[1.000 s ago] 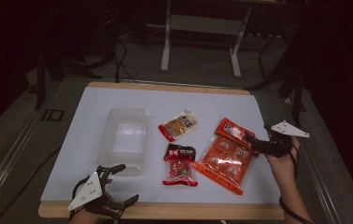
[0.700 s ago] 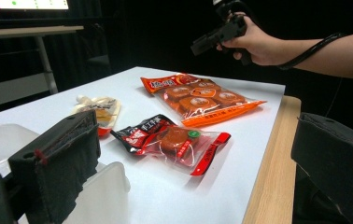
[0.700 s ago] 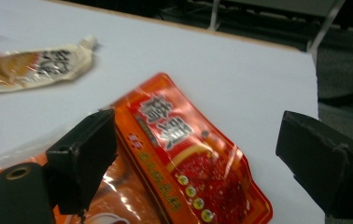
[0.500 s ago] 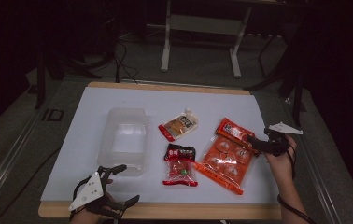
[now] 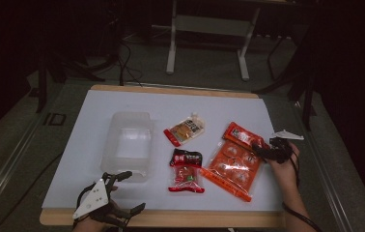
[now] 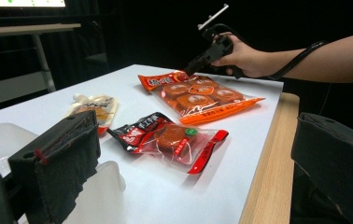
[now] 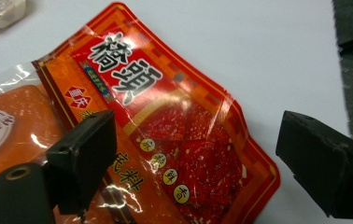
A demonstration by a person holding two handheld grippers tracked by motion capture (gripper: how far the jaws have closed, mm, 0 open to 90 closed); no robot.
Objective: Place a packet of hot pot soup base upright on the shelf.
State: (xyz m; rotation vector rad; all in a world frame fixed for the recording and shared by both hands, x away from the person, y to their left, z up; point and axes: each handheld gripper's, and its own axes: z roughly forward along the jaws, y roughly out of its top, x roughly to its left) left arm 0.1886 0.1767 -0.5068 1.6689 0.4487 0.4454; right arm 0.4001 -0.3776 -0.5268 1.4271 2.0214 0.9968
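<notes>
Table (image 5: 122,101) surface is white with a wooden rim; four items are laid out on it. Clear plastic container (image 5: 127,145) is placed left of centre, empty as far as can be seen. Small beige spouted pouch (image 5: 186,129) is positioned near the middle, tilted; a red-and-black snack packet (image 5: 186,170) lies just nearer the front edge. Large orange packet (image 5: 231,166) of round pieces is placed toward the right edge; a smaller red sachet (image 5: 242,135) rests at its far corner, overlapping it in the right gripper view.

Right gripper (image 5: 263,151) is held low over the red sachet (image 7: 174,140) near the right edge; its jaws are spread wide, one over the sachet and one over bare table beyond the sachet's edge; whether the sachet is touched cannot be told. In the left gripper view it is seen in the hand (image 6: 242,58) above the orange packet (image 6: 198,95).

Left gripper (image 5: 122,193) is held at the front left corner, beside the container's near end; its jaws are apart with nothing between them.
</notes>
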